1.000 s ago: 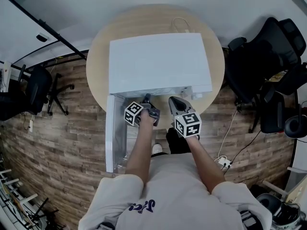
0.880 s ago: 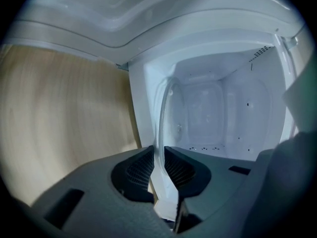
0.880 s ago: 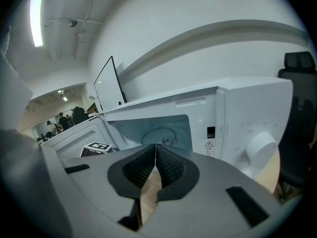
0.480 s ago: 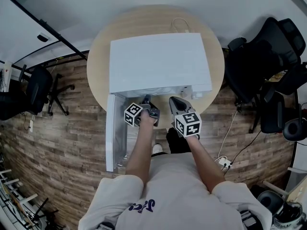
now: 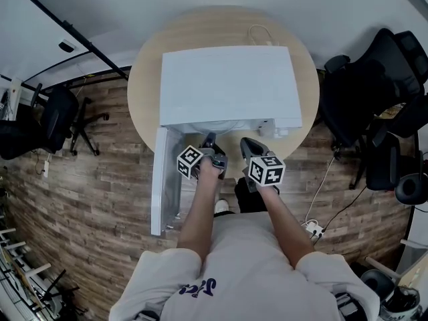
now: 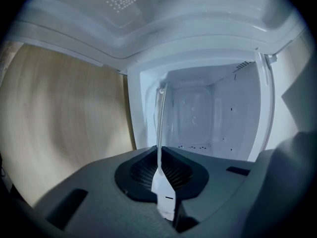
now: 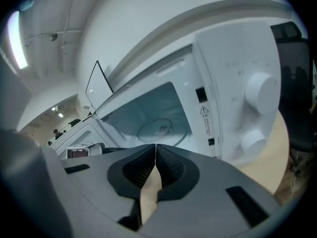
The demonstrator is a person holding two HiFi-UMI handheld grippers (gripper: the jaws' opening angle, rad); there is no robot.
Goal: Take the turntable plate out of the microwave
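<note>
Right gripper [image 7: 155, 146] has sunk slightly, closed and empty; left gripper [image 6: 160, 156], at its nine o'clock, clamps the turntable plate's [image 7: 163, 128] rim.

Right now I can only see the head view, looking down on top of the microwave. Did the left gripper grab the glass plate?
Observer: Yes. In the left gripper view, the left gripper has its jaws shut on the thin rim of the turntable plate.
Operator: Is the plate out?
Observer: Not yet. The right gripper view shows the round plate lying inside the microwave cavity.
Operator: Is the other gripper helping?
Observer: No. The right gripper has its jaws pressed together with nothing between them.
</note>
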